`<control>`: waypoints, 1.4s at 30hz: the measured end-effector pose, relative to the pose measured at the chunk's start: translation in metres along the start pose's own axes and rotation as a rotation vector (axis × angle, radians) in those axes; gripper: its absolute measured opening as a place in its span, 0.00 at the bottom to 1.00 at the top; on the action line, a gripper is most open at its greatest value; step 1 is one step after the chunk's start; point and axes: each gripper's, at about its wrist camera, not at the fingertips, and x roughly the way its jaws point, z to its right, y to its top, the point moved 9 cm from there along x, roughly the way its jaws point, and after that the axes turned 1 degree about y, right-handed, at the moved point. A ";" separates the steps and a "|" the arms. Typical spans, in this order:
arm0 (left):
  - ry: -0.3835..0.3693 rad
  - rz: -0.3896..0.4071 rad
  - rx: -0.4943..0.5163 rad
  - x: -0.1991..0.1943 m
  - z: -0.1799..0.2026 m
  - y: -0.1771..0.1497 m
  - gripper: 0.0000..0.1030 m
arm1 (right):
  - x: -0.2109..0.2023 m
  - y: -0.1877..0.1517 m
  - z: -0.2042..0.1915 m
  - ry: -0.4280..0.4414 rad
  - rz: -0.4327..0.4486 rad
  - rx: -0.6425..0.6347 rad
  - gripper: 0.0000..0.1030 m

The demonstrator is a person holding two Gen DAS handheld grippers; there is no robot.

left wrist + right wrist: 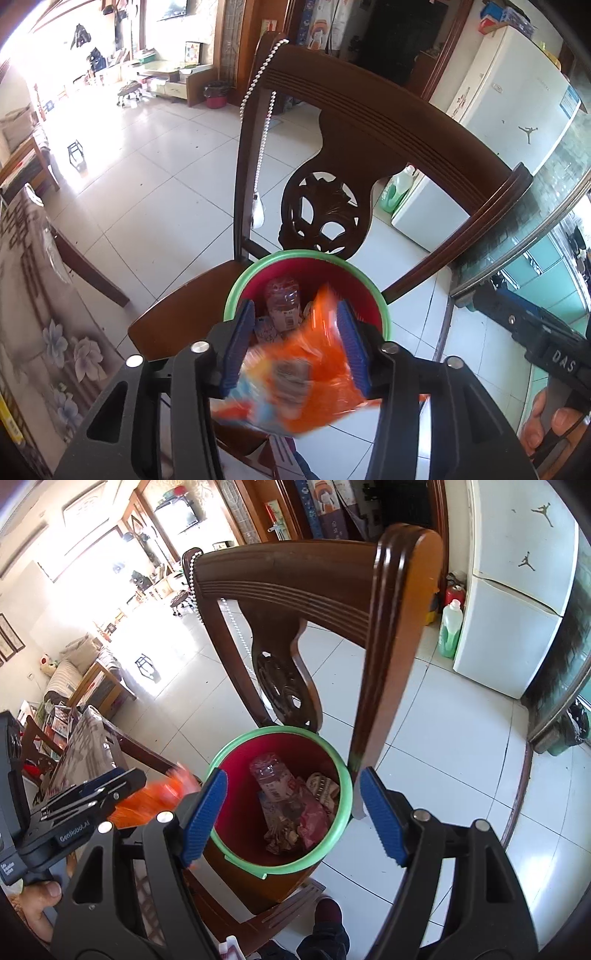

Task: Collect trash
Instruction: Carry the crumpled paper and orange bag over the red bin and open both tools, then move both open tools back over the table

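A red bin with a green rim [295, 254] [280, 731] stands on a wooden chair seat [184, 314]. It holds a crushed plastic bottle [282, 299] [269, 775] and crumpled wrappers [314, 816]. My left gripper [295, 306] hangs over the bin's near edge. An orange snack wrapper [306, 376] [155, 794] lies between its blue pads [351, 347]. The wrapper is blurred while the pads are sharp, and a gap shows beside the left pad, so it looks loose. My right gripper [291, 775] stands open and empty just above the bin.
The chair's carved backrest [369, 110] [295, 579] rises right behind the bin, with a bead chain [258, 92] draped over it. A table with a floral cloth [37, 295] is at the left. A white fridge [517, 103] and a green detergent bottle [450, 631] stand beyond on the tiled floor.
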 end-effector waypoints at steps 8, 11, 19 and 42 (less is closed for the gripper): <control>0.017 0.067 -0.016 -0.032 -0.016 0.000 0.64 | -0.011 0.002 -0.021 -0.010 0.028 -0.072 0.70; 0.039 0.094 -0.041 -0.053 -0.035 -0.006 0.64 | -0.009 0.003 -0.044 0.020 0.029 -0.098 0.70; 0.152 0.160 -0.167 -0.117 -0.122 -0.042 0.67 | 0.004 -0.014 -0.134 0.125 -0.003 -0.221 0.72; 0.387 0.181 -0.546 -0.252 -0.340 -0.239 0.67 | -0.017 -0.177 -0.399 0.379 -0.144 -0.611 0.73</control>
